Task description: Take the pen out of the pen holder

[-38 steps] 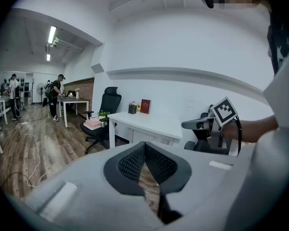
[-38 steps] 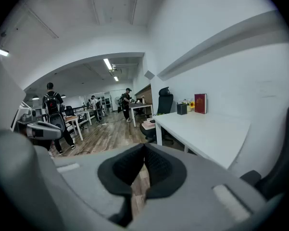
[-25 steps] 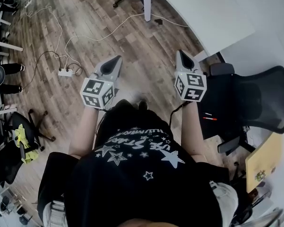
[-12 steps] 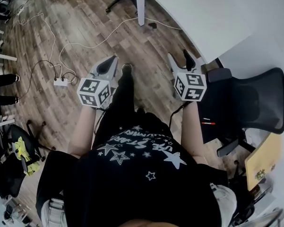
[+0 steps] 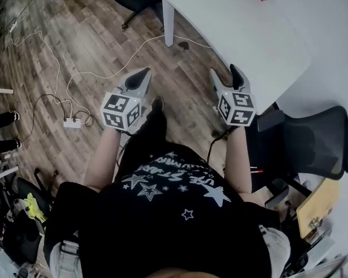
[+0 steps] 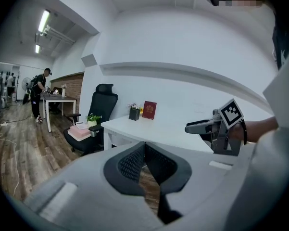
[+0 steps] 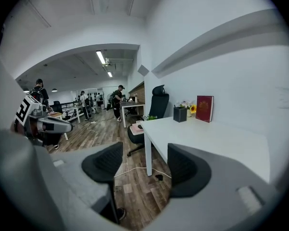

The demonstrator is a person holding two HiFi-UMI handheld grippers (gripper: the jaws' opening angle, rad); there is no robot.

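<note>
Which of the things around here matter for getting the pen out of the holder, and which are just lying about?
For the job:
pen holder at the table's far end
white table
right tongs, opening, empty
left tongs, shut, empty

Just lying about:
red book
black office chair
power strip on the floor

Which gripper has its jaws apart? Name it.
The right gripper: its jaws are opening, with a wide gap and nothing between them. The left gripper has its jaws pressed together, holding nothing.
</note>
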